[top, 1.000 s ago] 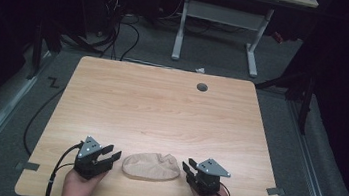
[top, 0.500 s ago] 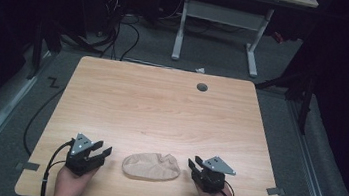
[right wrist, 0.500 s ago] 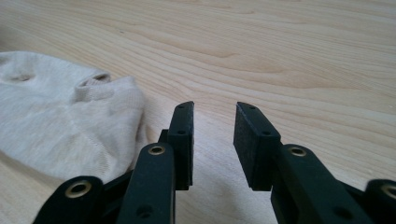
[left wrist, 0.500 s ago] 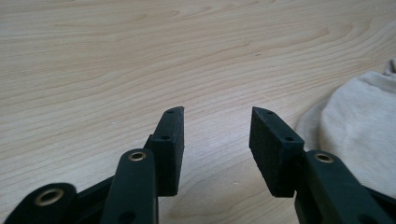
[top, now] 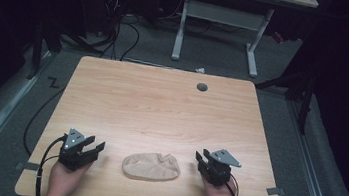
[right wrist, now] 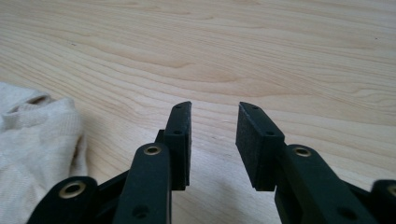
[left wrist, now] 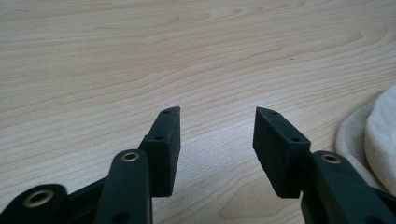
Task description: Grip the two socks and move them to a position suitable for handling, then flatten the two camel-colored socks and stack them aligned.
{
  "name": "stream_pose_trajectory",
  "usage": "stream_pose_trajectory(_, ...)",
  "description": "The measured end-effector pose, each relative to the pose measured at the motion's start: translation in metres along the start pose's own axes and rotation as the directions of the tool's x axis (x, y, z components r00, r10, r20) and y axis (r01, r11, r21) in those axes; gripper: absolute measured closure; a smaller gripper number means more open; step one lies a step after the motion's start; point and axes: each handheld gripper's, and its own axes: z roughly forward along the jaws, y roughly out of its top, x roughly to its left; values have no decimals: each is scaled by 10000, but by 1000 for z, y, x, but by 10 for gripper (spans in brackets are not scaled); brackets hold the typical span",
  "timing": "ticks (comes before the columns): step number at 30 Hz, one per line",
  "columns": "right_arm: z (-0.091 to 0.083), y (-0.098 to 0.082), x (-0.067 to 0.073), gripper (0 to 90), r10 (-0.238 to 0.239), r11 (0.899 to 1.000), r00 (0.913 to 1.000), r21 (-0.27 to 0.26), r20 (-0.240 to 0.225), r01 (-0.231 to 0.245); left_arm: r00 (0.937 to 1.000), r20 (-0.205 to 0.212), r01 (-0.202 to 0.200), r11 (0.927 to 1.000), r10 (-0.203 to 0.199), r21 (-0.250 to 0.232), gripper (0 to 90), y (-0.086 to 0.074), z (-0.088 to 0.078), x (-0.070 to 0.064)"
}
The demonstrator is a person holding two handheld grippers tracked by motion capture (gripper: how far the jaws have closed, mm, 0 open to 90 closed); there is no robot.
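Note:
A crumpled beige cloth [top: 151, 166] lies on the wooden table [top: 161, 106] near its front edge. My left gripper [top: 97, 148] rests to the cloth's left, a clear gap away. Its jaws have just been opening and stand open with bare wood between them [left wrist: 217, 133]; the cloth [left wrist: 373, 135] shows at the right edge of the left gripper view. My right gripper [top: 200, 157] sits to the cloth's right, also apart from it. Its jaws have just been opening too and hold nothing [right wrist: 214, 135]. The cloth [right wrist: 37, 140] lies at the left of the right gripper view.
A round cable hole [top: 202, 87] sits near the table's far edge. Beyond the table stand a white desk frame [top: 219, 28] and loose cables [top: 121, 26] on the dark floor. Tape marks [top: 275, 191] lie beside the table.
Both grippers have drawn away sideways from the cloth, the left one leftward and the right one rightward. Their jaws stand wider than before. The cloth has not moved.

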Motion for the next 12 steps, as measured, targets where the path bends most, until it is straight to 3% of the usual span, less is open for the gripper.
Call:
stream_pose_trajectory(5, -3, -4, -2, 625, 3, 10000, 10000, 43, -24, -3, 9999, -86, -116, 9999, 116, 14, 514, -2, -1, -1)
stream_pose_trajectory(12, -7, -8, -2, 589, 40, 9999, 9999, -102, -136, -41, 9998, 114, 160, 9999, -161, 55, 515, -9, -4, -2)
